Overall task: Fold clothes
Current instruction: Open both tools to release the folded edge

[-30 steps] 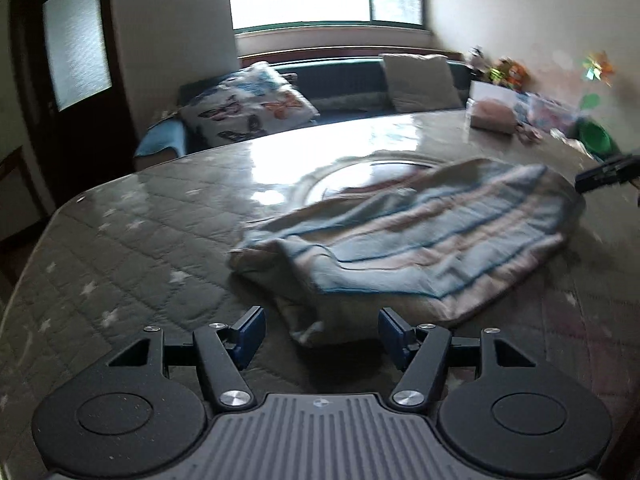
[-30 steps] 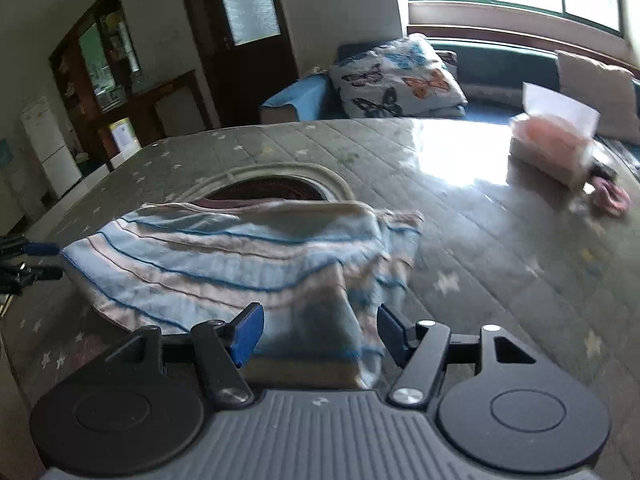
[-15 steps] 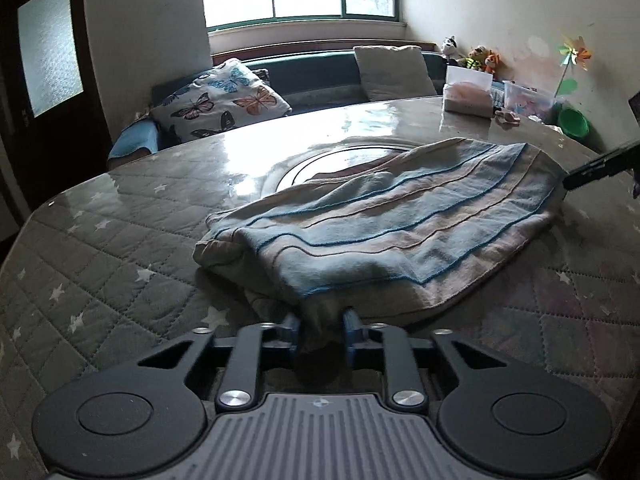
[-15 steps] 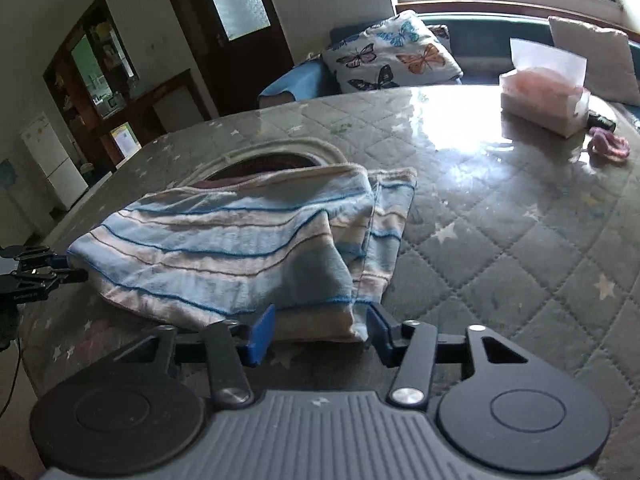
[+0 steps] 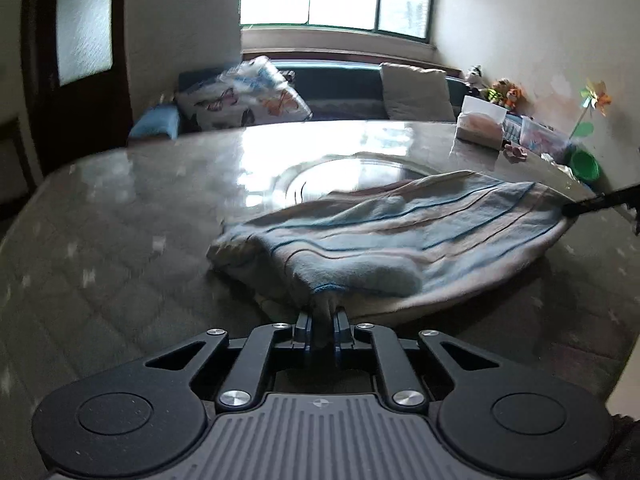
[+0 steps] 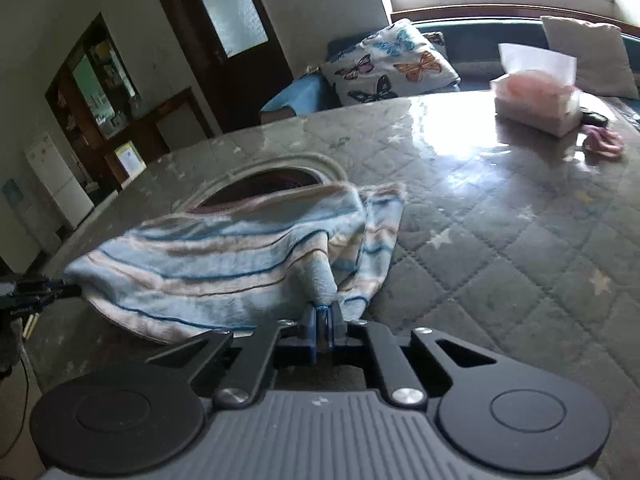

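A blue, white and tan striped cloth (image 5: 400, 236) lies bunched on the quilted grey table (image 5: 120, 248). My left gripper (image 5: 322, 322) is shut on the cloth's near edge, pulling a pinch of it up. In the right wrist view the same striped cloth (image 6: 200, 260) lies folded over itself, and my right gripper (image 6: 321, 320) is shut on a raised corner of it. Each gripper shows as a dark tip at the far end of the cloth in the other view: the right gripper (image 5: 600, 202) and the left gripper (image 6: 36, 292).
A tissue box (image 6: 536, 100) and a pink item (image 6: 602, 142) sit at the far side of the table. A round inset (image 5: 340, 176) marks the table's middle. A green bowl (image 5: 584, 164) and toys stand by the wall. Butterfly cushions (image 6: 388, 66) rest on the bench behind.
Both grippers went from open to shut on opposite ends of the cloth. Each end of the cloth is now pinched and lifted slightly off the table.
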Available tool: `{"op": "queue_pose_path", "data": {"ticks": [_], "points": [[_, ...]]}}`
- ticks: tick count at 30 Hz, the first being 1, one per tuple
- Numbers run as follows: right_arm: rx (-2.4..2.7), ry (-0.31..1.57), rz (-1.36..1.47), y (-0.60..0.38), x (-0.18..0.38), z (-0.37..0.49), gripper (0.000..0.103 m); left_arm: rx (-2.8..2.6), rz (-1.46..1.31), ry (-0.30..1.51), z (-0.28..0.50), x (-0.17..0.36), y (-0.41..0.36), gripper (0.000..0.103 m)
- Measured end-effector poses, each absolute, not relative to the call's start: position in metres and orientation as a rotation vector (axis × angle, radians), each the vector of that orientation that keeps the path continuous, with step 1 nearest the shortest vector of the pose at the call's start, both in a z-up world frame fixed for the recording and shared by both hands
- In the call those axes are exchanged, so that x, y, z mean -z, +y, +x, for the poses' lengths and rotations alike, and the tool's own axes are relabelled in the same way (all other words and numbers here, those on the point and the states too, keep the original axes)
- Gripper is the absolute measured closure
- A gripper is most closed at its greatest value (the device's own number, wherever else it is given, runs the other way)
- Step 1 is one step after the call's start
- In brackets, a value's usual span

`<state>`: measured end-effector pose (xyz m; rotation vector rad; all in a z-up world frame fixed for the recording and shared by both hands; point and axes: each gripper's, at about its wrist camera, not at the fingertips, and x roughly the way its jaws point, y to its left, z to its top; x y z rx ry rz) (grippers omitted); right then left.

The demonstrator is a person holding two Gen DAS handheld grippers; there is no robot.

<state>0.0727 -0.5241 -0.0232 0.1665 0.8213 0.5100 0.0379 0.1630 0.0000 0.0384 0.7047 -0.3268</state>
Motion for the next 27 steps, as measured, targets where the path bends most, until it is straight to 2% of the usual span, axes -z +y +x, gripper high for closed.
{"op": "queue_pose_path", "data": {"ticks": [4, 7, 13, 17, 20, 27], "points": [[-0.491, 0.85, 0.142, -0.529, 0.027, 0.061, 0.099, 0.303, 0.019, 0.768, 0.023, 0.01, 0.16, 0.092], [-0.477, 0.872, 0.122, -0.531, 0.03, 0.053, 0.098, 0.268, -0.019, 0.793, 0.014, 0.012, 0.161, 0.087], [-0.45, 0.862, 0.075, -0.533, 0.023, 0.04, 0.088, 0.176, 0.002, 0.761, 0.004, -0.007, 0.173, 0.078], [-0.466, 0.766, 0.051, -0.524, 0.0, 0.04, 0.088, 0.131, -0.009, 0.68, -0.005, -0.031, 0.179, 0.08], [-0.512, 0.735, 0.037, -0.508, -0.005, 0.045, 0.081, 0.174, -0.018, 0.624, -0.007, -0.047, 0.171, 0.08], [-0.575, 0.78, -0.014, -0.468, 0.018, 0.069, 0.08, 0.3, 0.05, 0.668, 0.017, -0.027, 0.13, 0.079]]}}
